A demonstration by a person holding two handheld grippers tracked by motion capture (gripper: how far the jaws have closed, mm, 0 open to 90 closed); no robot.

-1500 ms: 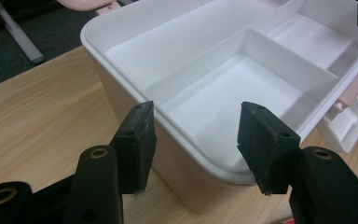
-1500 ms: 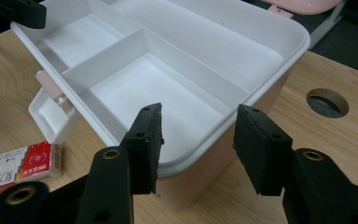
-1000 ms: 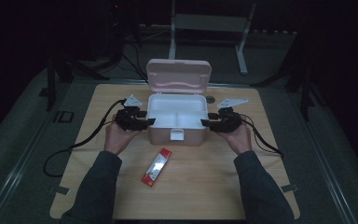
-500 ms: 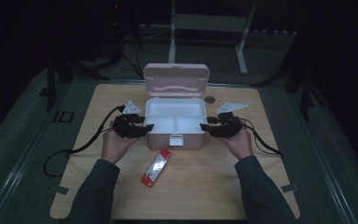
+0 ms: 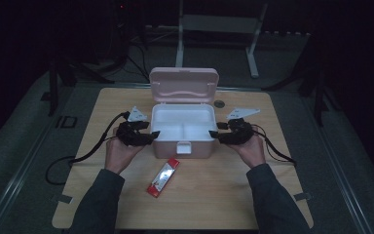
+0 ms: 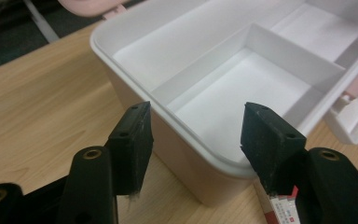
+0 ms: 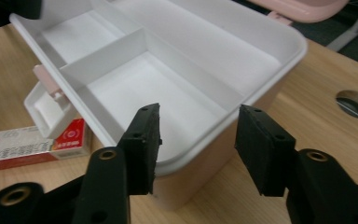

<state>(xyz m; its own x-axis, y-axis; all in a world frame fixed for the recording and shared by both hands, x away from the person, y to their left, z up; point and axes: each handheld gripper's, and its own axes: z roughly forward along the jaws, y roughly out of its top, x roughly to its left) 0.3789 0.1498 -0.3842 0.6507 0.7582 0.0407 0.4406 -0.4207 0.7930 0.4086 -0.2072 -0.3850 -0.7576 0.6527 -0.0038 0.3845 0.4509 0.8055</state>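
- Dark room all around, with metal stand legs at the back and only the pale wooden table [image 5: 126,209] lit.
- Left gripper [image 6: 193,133]: its 2 jaws stand apart astride a front corner of the pink storage box [image 5: 182,141], 1 outside the wall and 1 over the tray, and neither pad presses on the rim. They have just been opening, with the box corner between them.
- Right gripper [image 7: 198,140]: same picture at the other front corner, jaws spread across the wall with gaps on both sides. They too have just been opening.
- Compared with a second ago, both hands have drawn slightly off the box sides and the lid [image 5: 184,84] now stands upright behind the body. My reading is that the box has been let go and sits settled, opened and ready for filling.
- Box itself: near the middle of the table, pink shell, white inner tray [image 6: 242,79] split by dividers into 1 long rear compartment and 2 front ones, all bare. A white latch [image 5: 183,146] hangs at the front.
- Just in front of the box lies a red-and-white carton [image 5: 163,177], slanted, apart from the wall; probably the next thing to go in.
- Beside the box's far right corner, a round hole [image 5: 219,104] in the tabletop.
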